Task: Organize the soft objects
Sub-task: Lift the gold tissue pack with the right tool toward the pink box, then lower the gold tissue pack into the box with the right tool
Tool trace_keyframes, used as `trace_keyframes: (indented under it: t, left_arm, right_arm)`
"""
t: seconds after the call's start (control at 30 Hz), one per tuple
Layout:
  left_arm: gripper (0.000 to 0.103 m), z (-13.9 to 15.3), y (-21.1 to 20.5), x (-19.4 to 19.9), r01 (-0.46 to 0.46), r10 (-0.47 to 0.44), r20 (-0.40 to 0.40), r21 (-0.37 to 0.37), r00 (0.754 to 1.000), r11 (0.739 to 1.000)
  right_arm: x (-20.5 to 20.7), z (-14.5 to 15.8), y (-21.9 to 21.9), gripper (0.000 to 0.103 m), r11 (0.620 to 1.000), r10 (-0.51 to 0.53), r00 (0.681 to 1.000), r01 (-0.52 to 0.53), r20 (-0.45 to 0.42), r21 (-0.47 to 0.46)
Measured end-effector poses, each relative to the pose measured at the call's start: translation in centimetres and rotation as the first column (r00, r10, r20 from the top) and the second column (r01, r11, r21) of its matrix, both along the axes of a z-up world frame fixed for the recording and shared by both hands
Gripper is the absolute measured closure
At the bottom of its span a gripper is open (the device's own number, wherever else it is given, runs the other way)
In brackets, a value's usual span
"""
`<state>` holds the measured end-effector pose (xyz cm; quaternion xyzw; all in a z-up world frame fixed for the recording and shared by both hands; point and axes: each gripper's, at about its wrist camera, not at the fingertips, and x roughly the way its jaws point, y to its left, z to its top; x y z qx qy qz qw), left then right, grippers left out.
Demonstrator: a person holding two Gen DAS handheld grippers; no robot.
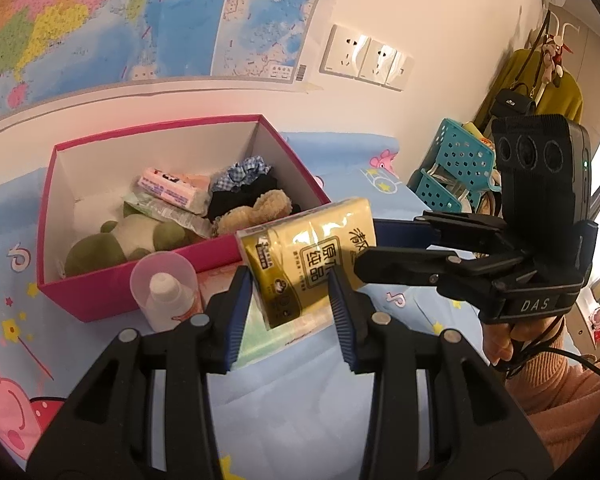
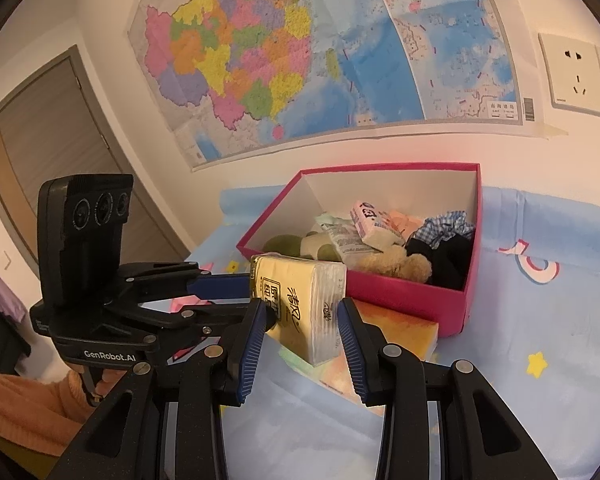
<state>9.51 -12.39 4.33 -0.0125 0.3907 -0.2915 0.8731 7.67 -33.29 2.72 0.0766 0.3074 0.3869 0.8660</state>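
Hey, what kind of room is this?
Probably a child's bedroom at home: a cartoon-pig bed sheet, a wall map, and a coat rack with clothes and a bag.

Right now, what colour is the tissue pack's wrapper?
Yellow with dark print; the tissue pack shows best in the left wrist view.

Each hand-held gripper is black plastic with silver screws, ribbed blue pads and a three-lens camera block; orange knit sleeves cover the wrists.
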Motion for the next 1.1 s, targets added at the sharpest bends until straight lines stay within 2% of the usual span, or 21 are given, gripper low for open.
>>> trace_keyframes:
  t: [1.1]
  left_arm:
    - [0.062, 0.7, 0.3, 2.6, -0.009, 0.009, 0.013, 0.019, 1.000, 1.000]
  right_arm:
    - [2.6, 1.3, 0.5, 0.064, 1.000, -0.024, 0.999, 0.024, 0.026, 0.005]
